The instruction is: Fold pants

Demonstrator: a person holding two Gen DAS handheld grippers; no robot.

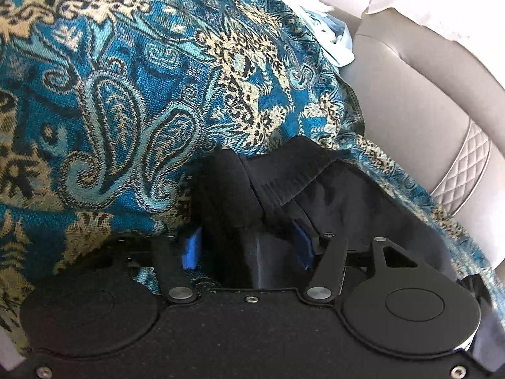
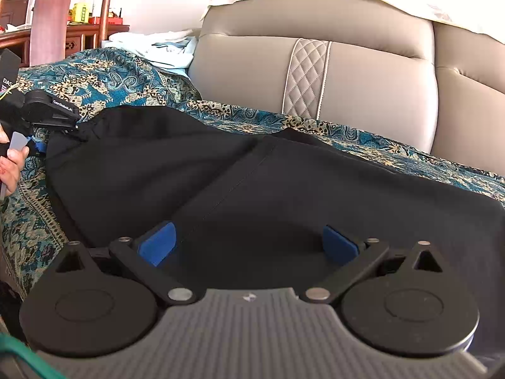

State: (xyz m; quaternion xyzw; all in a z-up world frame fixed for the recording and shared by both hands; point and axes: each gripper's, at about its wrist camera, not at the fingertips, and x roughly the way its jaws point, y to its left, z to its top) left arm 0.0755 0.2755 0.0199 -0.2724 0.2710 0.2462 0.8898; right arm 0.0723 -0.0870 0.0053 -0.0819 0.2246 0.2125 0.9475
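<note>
- Black pants point(image 2: 252, 183) lie spread over a teal-and-gold paisley throw point(image 1: 132, 88) that covers the seat of a beige sofa point(image 2: 363, 72).
- Right gripper point(image 2: 249, 243): jaws spread wide, blue pads point(image 2: 159, 243) apart at either side. Black cloth fills the space ahead of and between them; the pads do not press on it. Released, holding nothing.
- From the right gripper, the pants run forward and off to the left. A stitched seam point(image 2: 227, 186) crosses the cloth diagonally just ahead of the left pad.
- Left gripper point(image 1: 249, 246): a bunched fold of the pants point(image 1: 284, 183), with a ribbed band showing, sits between the jaws. Blue pads point(image 1: 191, 249) show on both sides of the bundle. The jaws are partly apart; whether the pads press on the cloth cannot be told, as the fabric hides the contact faces.
- In the right wrist view, the left gripper point(image 2: 52, 112) sits at the far left end of the pants, at their gathered edge, with a person's hand point(image 2: 12, 164) behind it.
- Ahead of and to the left of the left gripper: only the paisley throw. To its right: the sofa backrest with a quilted diamond-stitch strip point(image 1: 464, 164).
- Beyond the throw, far ahead of the left gripper, a heap of pale blue and white cloth point(image 1: 331, 31) lies against the sofa.
- Far left background in the right wrist view: dark wooden furniture point(image 2: 79, 34) with small items on top, too small to identify.
</note>
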